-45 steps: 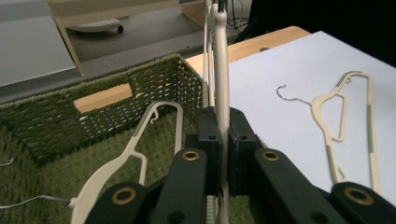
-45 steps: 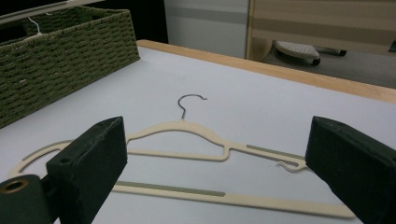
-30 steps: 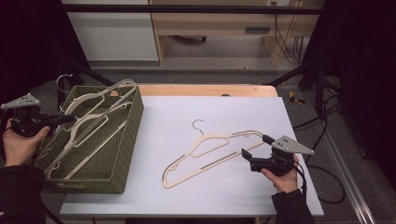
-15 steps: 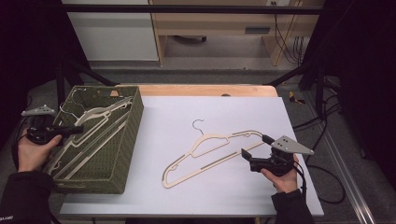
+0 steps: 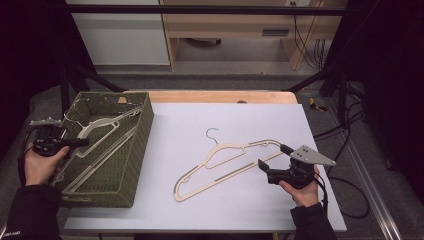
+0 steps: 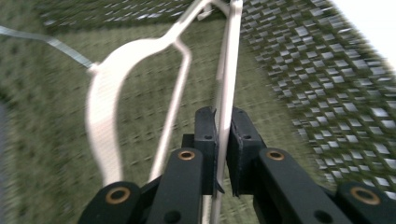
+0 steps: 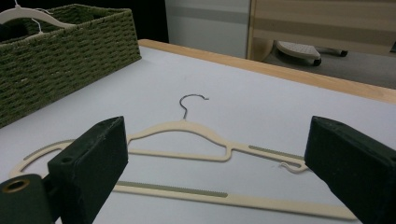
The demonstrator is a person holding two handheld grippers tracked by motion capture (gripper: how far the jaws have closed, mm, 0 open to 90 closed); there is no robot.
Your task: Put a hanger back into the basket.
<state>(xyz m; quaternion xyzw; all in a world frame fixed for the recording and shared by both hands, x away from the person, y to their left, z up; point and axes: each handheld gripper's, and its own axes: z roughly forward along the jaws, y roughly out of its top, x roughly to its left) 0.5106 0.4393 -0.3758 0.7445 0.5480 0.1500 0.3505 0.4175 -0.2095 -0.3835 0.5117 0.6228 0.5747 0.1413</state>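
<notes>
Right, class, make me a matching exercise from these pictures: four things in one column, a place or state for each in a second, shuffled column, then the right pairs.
Things:
1. left gripper
2. right gripper
3. cream hanger
4. green woven basket

Places or states:
A. lies flat on the white table top
B. jaws wide apart, nothing between the pads
C. stands at the table's left side
D. jaws close around a white hanger bar

Pairs: 1-D, 2-B, 3-A, 4-C
</notes>
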